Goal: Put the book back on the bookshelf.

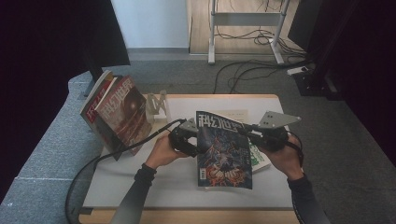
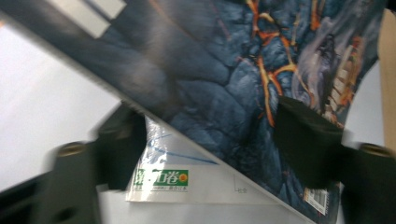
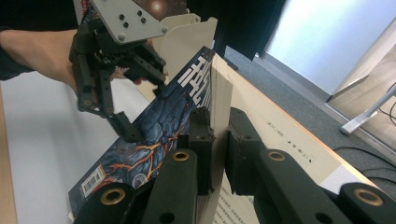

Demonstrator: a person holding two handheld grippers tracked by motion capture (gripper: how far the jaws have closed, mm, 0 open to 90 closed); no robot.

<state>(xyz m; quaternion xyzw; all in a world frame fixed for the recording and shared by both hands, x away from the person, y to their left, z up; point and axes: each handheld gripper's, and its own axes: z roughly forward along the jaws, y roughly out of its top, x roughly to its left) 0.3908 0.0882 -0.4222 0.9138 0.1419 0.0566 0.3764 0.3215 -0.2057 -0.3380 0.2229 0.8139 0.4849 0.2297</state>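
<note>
A magazine [image 1: 224, 149] with a dark blue and orange cover is held tilted above the white table [image 1: 140, 182]. My right gripper [image 1: 250, 135] is shut on its right edge; in the right gripper view both jaws pinch the cream page edge [image 3: 219, 126]. My left gripper [image 1: 197, 140] is at the magazine's left edge. Its jaws stand apart on either side of the cover [image 2: 224, 70], one fingertip [image 3: 126, 129] lying against the cover, without pinching it. Across the magazine [image 3: 159, 135] in the right gripper view is the left gripper [image 3: 140, 100].
Several red-covered books [image 1: 116, 112] lean at the table's left beside a cream bookend [image 1: 156, 105]. A white and green book [image 1: 260, 157] lies flat under the magazine, with its green label [image 2: 163, 178] visible. A pale sheet [image 1: 231, 113] lies behind. Cables trail off the front left.
</note>
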